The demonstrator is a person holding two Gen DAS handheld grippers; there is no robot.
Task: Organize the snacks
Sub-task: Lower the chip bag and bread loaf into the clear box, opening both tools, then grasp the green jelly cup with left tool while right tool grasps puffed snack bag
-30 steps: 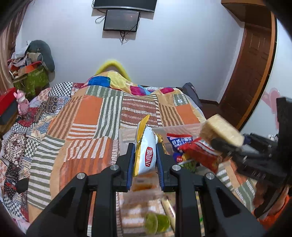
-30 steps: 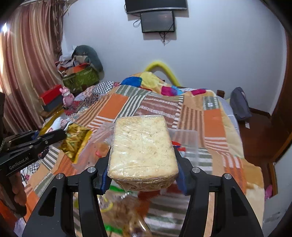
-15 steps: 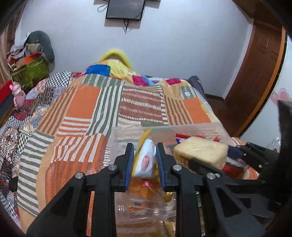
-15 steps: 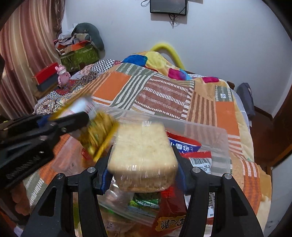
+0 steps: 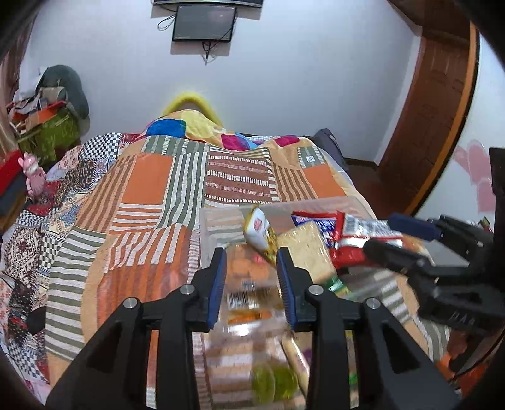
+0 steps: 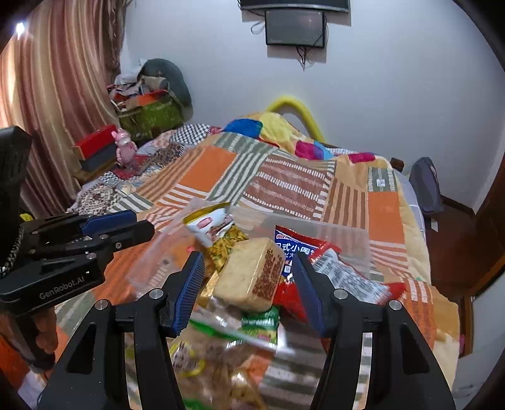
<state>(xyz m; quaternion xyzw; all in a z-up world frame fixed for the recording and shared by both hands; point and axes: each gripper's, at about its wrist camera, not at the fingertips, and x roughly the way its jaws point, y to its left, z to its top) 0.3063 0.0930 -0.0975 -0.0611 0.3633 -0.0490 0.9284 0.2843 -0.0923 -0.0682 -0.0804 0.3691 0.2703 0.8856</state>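
Left wrist view: left gripper (image 5: pixel 251 268) now spread, empty; white-and-yellow packet (image 5: pixel 259 231) released, lying just beyond the jaws in the clear bin (image 5: pixel 221 217).
Right wrist view: right gripper (image 6: pixel 246 277) spread too; wrapped cake block (image 6: pixel 249 274) dropped between and beyond the jaws.
Block axis: long side running away, tilted leftward.

a patchwork quilt (image 5: pixel 151 189) covers the bed, a pink toy (image 6: pixel 124 146) beside it, a dark screen (image 6: pixel 295 28) on the wall.
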